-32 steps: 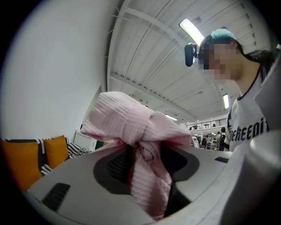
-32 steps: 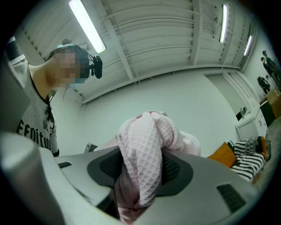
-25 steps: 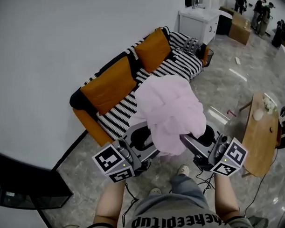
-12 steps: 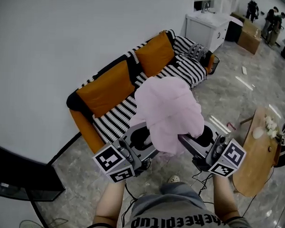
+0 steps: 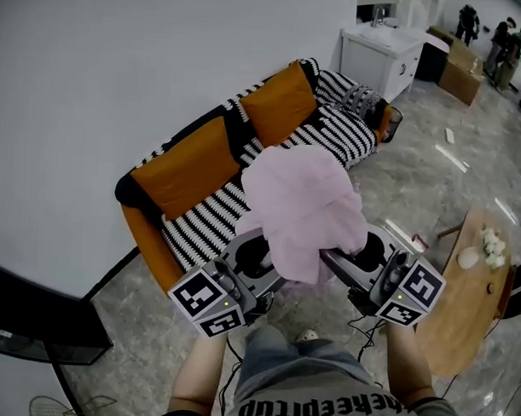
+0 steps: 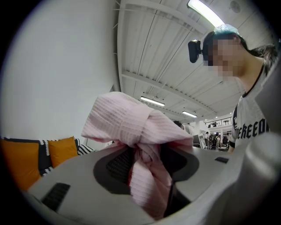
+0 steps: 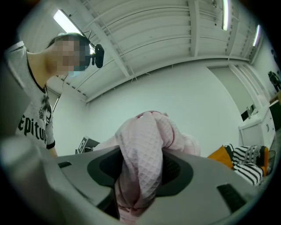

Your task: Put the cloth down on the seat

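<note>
While clamping the pink cloth [image 5: 303, 204], bunched above both, in left hand-held gripper [image 5: 260, 261] and right hand-held gripper [image 5: 361, 253], well short of the sofa seat [image 5: 204, 222] ahead: carried only, yet to lower and release.

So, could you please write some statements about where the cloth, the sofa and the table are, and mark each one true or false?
1. The left gripper and the right gripper both grip the pink cloth. True.
2. The cloth lies on the sofa seat. False: it is held in the air in front of the sofa.
3. The sofa has orange cushions. True.
4. The wooden table is at the person's left. False: it is at the right.
</note>
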A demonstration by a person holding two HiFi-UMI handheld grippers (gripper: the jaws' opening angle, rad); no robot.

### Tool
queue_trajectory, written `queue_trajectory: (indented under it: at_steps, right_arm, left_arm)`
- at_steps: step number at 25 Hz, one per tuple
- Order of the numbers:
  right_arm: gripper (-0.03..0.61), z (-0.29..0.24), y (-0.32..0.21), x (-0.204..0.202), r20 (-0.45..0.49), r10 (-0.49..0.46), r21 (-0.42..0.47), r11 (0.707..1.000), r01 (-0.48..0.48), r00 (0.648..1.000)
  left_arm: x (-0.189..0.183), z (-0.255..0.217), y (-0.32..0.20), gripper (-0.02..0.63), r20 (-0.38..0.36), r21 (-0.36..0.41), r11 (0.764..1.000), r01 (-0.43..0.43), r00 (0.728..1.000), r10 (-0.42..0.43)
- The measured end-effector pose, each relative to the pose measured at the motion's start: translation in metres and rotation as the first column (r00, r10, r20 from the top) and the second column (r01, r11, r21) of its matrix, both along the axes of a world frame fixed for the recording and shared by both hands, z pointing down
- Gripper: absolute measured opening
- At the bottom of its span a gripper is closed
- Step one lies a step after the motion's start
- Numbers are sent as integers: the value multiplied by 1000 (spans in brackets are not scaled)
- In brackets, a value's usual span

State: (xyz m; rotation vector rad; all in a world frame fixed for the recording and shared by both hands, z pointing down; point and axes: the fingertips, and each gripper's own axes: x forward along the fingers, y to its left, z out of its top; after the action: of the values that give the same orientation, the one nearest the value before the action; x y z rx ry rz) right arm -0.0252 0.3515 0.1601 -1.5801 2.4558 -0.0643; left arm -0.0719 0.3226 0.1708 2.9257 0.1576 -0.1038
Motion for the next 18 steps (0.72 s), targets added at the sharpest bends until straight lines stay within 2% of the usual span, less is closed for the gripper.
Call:
queue_trajectory:
  at_steps: [8,18]
  right_arm:
    - [201,1,-39,36,26,11,-23,1000,-10,1000]
    - [201,10,-37,38,24,43,-4,999,-43,999]
  left_arm:
    - [36,1,-39,224,28,-18,1000,-2,1000,2]
    - [38,8,-39,224,29,12,1000,-27,999,26]
